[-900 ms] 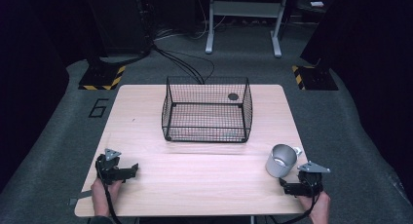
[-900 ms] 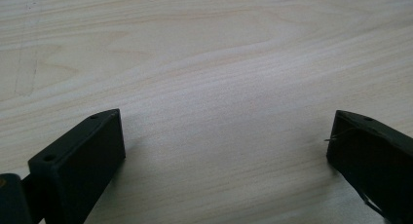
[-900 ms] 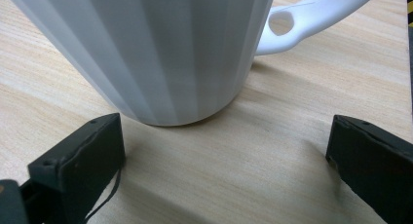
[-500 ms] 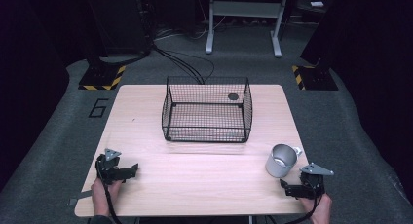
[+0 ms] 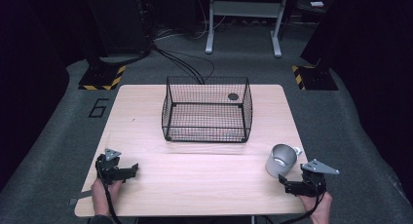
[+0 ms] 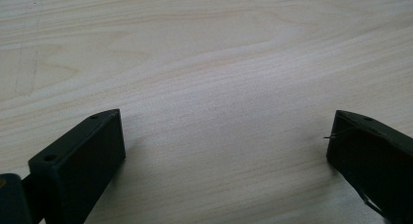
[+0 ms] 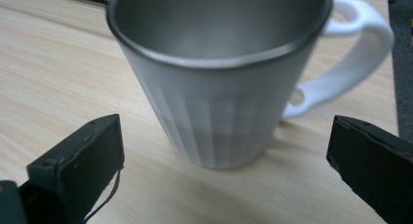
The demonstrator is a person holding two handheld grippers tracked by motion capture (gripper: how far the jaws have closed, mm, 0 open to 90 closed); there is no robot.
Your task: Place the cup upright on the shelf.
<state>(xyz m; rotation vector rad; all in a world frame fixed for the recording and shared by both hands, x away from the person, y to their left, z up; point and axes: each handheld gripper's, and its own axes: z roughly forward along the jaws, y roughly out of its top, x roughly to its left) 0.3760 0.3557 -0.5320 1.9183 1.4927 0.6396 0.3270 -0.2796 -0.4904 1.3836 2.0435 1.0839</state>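
Item: metal mug (image 7: 219, 83), frame centre, upright. Right gripper (image 7: 224, 151) jaws spread, empty; straddle the body squarely (avoid handle). Left gripper (image 6: 224, 146) jaws spread over bare surface (image 6: 195, 63).

A pale wood worktop (image 5: 195, 185) stands on grey carpet (image 5: 58, 151), lit from above while the room behind lies dark. Far beyond the jaws stand a white metal frame (image 5: 243, 12), black cables (image 5: 182, 63), two yellow-and-black striped bases (image 5: 100, 78), and a "6" (image 5: 99, 107) marked on the floor.
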